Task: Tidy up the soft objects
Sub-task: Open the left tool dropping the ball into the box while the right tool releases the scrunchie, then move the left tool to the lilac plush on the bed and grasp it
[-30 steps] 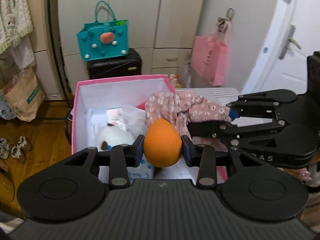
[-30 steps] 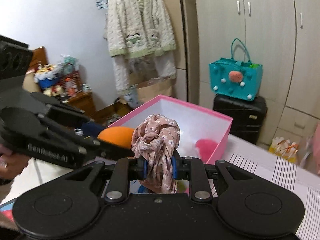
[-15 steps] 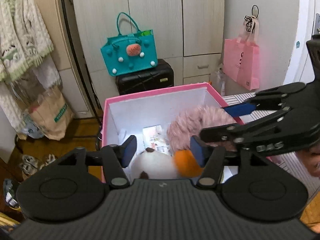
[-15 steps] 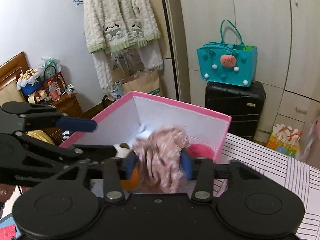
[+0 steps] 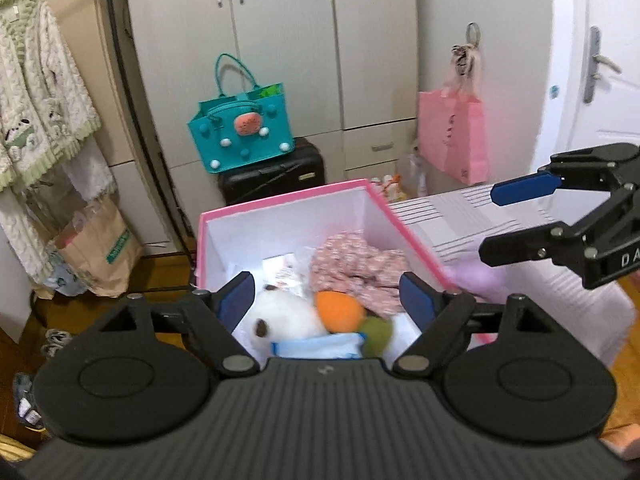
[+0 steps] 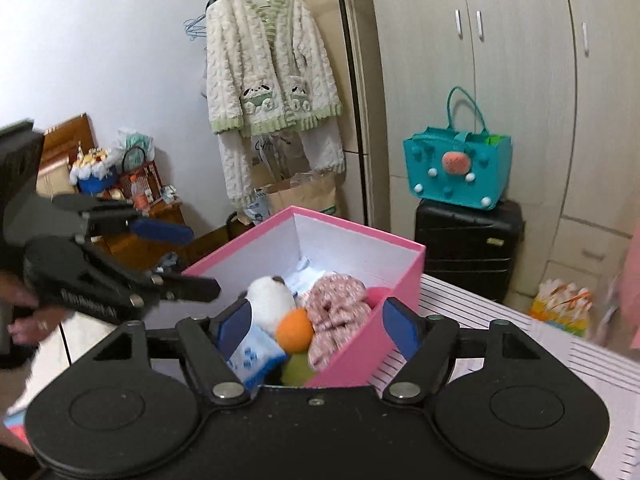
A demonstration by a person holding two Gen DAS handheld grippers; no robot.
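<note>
Orange ball [image 5: 339, 311], round and smooth, lies in the pink box [image 5: 404, 224], beyond both grippers' just-opened, empty jaws; crumpled floral cloth [image 5: 356, 268] lies at its two o'clock, fluffy white plush [image 5: 286, 318] at nine.

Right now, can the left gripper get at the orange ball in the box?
Probably yes. The left gripper is open and empty above the open-topped pink box. The orange ball lies on top, exposed beside the floral cloth.
</note>
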